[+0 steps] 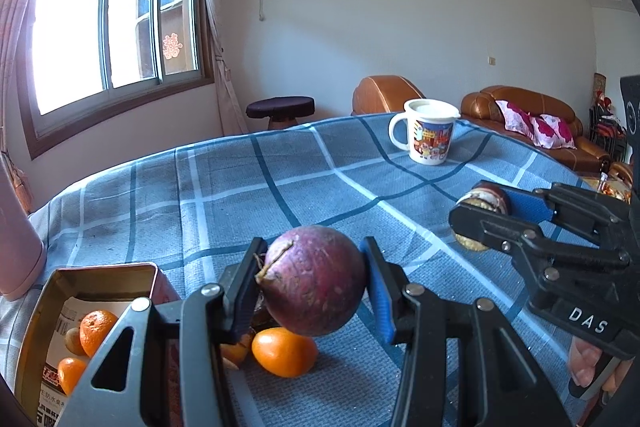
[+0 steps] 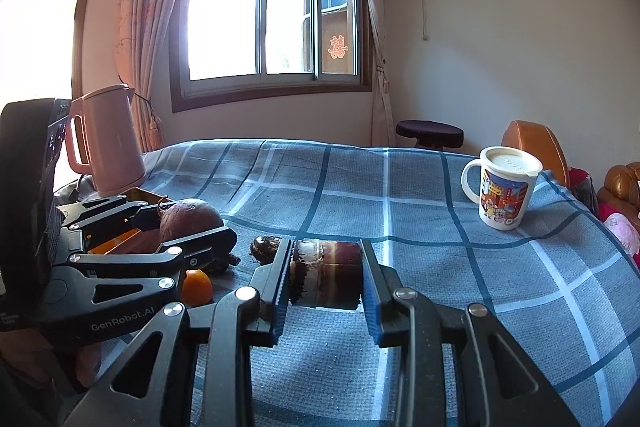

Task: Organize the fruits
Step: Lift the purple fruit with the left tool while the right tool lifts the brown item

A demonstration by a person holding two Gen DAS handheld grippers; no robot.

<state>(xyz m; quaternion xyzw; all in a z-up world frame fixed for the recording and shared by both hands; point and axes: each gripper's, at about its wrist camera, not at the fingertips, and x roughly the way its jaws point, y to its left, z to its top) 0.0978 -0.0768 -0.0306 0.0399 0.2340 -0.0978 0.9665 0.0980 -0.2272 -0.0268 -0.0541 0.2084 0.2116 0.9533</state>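
Observation:
My left gripper (image 1: 313,265) is shut on a round purple fruit (image 1: 320,291) with a cracked skin, held just above the checked cloth. Under it lies an orange (image 1: 285,351). At the lower left an open metal tin (image 1: 105,269) holds small oranges (image 1: 97,330). My right gripper (image 2: 326,269) is shut on a dark brown cylindrical piece (image 2: 328,277) with a pale band, low over the cloth. The right wrist view shows the left gripper (image 2: 188,225) with the purple fruit (image 2: 188,217), a small orange (image 2: 197,287) and another dark piece (image 2: 265,247) on the cloth.
A lidded cartoon mug (image 1: 426,133) stands at the far side of the table. A pink kettle (image 2: 107,143) stands behind the tin at the left. The blue checked tablecloth (image 1: 224,195) covers the whole table. Brown sofas (image 1: 536,111) and a dark stool (image 1: 280,107) stand beyond it.

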